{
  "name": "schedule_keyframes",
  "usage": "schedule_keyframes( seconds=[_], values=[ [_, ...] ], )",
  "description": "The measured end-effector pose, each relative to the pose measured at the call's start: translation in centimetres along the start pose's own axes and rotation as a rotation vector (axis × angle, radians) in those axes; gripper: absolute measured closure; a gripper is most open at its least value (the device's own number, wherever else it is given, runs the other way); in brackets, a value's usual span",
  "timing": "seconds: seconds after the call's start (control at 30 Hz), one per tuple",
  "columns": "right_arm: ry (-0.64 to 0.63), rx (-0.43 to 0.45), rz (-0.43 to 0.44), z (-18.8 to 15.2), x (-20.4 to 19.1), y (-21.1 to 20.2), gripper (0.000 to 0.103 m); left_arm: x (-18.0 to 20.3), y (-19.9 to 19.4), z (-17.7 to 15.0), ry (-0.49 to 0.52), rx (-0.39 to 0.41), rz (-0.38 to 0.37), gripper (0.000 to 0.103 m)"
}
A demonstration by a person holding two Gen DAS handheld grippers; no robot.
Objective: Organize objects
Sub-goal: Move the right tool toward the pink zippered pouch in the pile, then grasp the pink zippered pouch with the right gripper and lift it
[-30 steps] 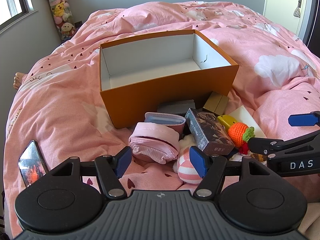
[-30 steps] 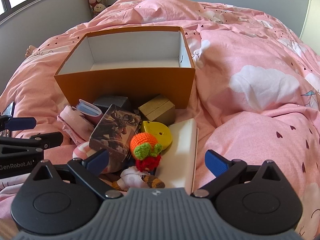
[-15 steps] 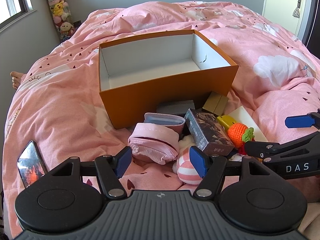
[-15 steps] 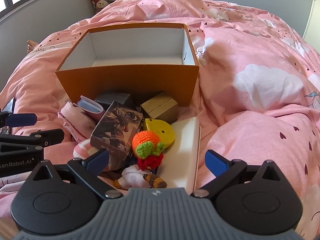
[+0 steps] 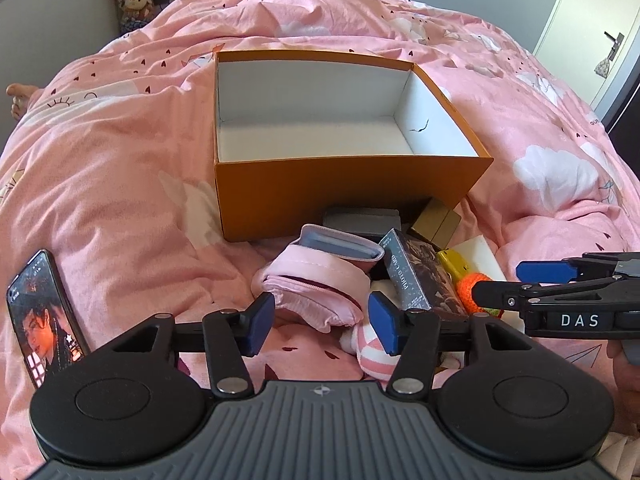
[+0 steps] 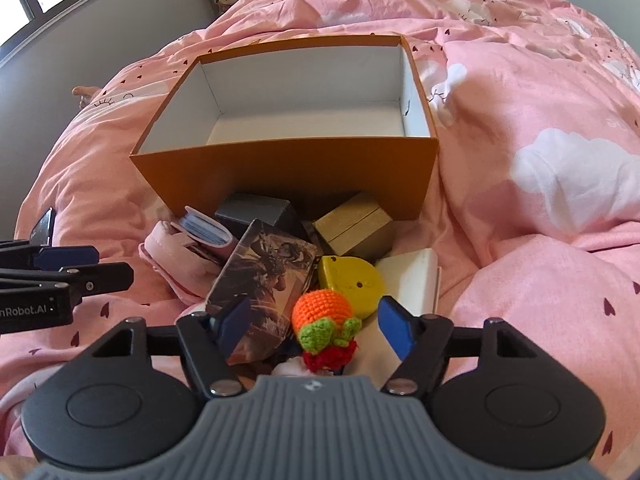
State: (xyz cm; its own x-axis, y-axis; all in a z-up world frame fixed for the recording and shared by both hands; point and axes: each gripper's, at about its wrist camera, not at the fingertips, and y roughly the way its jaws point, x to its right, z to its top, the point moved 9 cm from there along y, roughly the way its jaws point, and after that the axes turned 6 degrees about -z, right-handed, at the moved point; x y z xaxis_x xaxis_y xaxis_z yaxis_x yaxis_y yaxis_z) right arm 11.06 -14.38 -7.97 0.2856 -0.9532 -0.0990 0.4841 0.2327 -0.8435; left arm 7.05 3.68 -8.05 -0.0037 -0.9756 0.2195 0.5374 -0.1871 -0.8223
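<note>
Orange box [image 5: 344, 204] sitting on the pink bed [image 5: 120, 184], white inside, nothing in it. Pile of stuff right in front: pink pouch [image 5: 312, 292], dark card box [image 5: 420, 280], gold box [image 5: 438, 222]. Left hand-held gripper [image 5: 322, 322] spread wide just above the pouch. Phone [image 5: 44, 316] lying off to the left.

A pink quilted bed [image 5: 120, 184] carries an open orange box [image 5: 340, 204], a phone [image 5: 44, 316] and a heap of small items [image 6: 288, 264].

— What colours is the box [image 5: 344, 204]?
— Orange outside, white inside. The duvet [image 5: 120, 184] is pink with white clouds and small dark hearts.
— And the pile?
— Pink pouch [image 5: 316, 292], yellow disc [image 6: 352, 282], gold cube [image 6: 354, 228], orange, green and red crochet toy [image 6: 326, 322].
</note>
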Motion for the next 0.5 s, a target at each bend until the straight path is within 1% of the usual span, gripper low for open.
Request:
schedule_keyframes(
  seconds=[0.07,0.13,0.17,0.23,0.33,0.4,0.43,0.5],
  values=[
    [-0.002,-0.021,0.036,0.4,-0.6,0.5,0.041,-0.1,0.4,0.1,-0.017,-0.013,-0.015,0.042],
    [-0.015,-0.029,0.061,0.8,-1.3,1.0,0.044,-0.1,0.9,0.1,-0.017,-0.022,-0.024,0.042],
    [-0.026,-0.032,0.067,1.0,-1.6,1.3,0.049,0.0,1.2,0.1,-0.010,-0.028,-0.028,0.043],
    [-0.049,-0.034,0.080,1.5,-2.2,1.8,0.052,0.3,1.6,0.1,0.004,-0.038,-0.033,0.047],
    [-0.078,-0.042,0.107,2.3,-3.0,2.4,0.059,0.3,2.5,0.0,0.015,-0.060,-0.039,0.058],
    [-0.098,-0.050,0.126,2.6,-3.7,2.9,0.062,0.1,3.1,0.0,0.004,-0.069,-0.045,0.068],
    [-0.106,-0.054,0.133,2.7,-4.0,3.1,0.065,-0.1,3.4,0.1,-0.004,-0.069,-0.050,0.069],
    [-0.130,-0.065,0.153,3.0,-4.6,3.7,0.066,-0.3,3.7,0.3,-0.025,-0.065,-0.069,0.075]
  ],
)
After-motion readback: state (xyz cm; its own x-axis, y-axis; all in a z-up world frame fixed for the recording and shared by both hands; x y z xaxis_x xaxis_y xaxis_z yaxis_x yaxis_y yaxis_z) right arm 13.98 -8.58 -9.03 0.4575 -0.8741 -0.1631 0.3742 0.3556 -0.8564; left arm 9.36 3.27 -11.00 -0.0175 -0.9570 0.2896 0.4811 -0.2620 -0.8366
